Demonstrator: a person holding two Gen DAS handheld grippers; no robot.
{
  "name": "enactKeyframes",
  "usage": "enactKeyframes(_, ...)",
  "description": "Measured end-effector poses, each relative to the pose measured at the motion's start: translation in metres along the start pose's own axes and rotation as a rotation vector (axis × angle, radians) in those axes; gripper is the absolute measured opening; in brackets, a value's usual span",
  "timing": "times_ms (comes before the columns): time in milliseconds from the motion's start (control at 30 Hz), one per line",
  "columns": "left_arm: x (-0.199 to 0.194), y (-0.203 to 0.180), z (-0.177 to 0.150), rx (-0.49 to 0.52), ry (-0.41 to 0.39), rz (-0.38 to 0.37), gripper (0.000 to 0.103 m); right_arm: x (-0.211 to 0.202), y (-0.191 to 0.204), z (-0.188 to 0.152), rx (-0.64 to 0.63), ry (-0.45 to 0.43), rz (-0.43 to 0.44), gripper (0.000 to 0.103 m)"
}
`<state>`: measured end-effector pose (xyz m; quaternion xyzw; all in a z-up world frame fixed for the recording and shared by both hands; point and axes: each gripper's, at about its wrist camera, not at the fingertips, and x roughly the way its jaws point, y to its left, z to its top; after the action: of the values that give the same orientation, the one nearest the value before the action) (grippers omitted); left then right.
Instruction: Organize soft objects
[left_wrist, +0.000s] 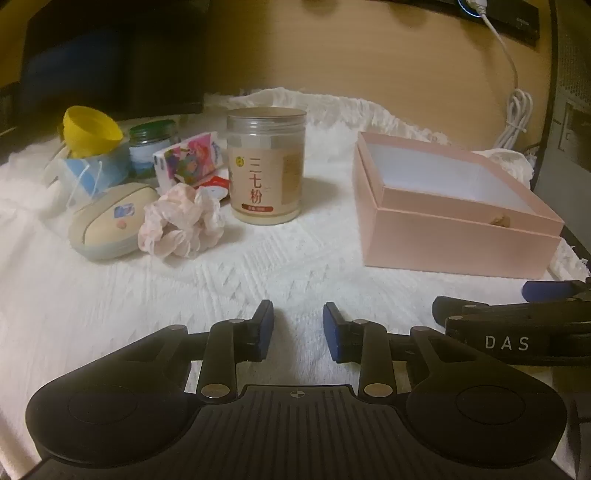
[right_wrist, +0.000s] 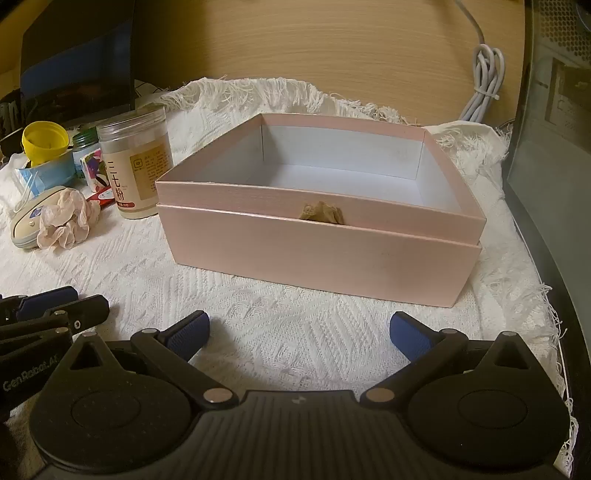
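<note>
Scrunchie (left_wrist: 181, 221) lying ahead and left of left gripper (left_wrist: 298, 332), well apart from it, on white cloth (left_wrist: 277, 258); no long axis worth noting, a crumpled ring, roughly round. Touching rounded beige case (left_wrist: 110, 221) on its left; just beside jar (left_wrist: 266, 166), left of it and nearer the camera.

Left gripper: jaws partly parted, nothing between, blue pads facing each other over bare cloth. Right gripper (right_wrist: 299, 332): jaws spread wide, empty, aimed at box (right_wrist: 321, 251). Judged: left gripper nearer the scrunchie; right gripper nearer the box, jar standing between box and scrunchie in right wrist view.

Materials, working outward:
- Cloth: woven, raised diamond pattern, fringed far edge. Soft, likely to bunch under a dragging finger.
- Scrunchie: pale pink, thin gathered fabric, ruffled. Should compress readily; any pinch direction probably fine.
- Jar: clear plastic cylinder, tan label, pale powder inside, upright. Rigid.
- Box: pink card, square, open top, white inside, seated in a slightly larger pink tray or lid. Seems empty as far as visible. Small tan crumpled scrap (right_wrist: 321, 213) at its front seam.
- Left of jar, farther back: tissue pack (left_wrist: 190, 160), green-lidded pot (left_wrist: 151, 147), yellow cap (left_wrist: 92, 131), face mask (left_wrist: 94, 171).
</note>
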<state>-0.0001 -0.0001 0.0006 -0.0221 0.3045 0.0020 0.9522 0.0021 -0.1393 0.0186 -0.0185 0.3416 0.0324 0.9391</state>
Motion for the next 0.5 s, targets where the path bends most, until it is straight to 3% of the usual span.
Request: enactKeyframes(500, -0.0013, 0.0008, -0.0001, 0.012, -0.004, 0.008, 0.034, 0.0, 0.0001, 0.0, -0.001, 0.0, -0.001, 0.103)
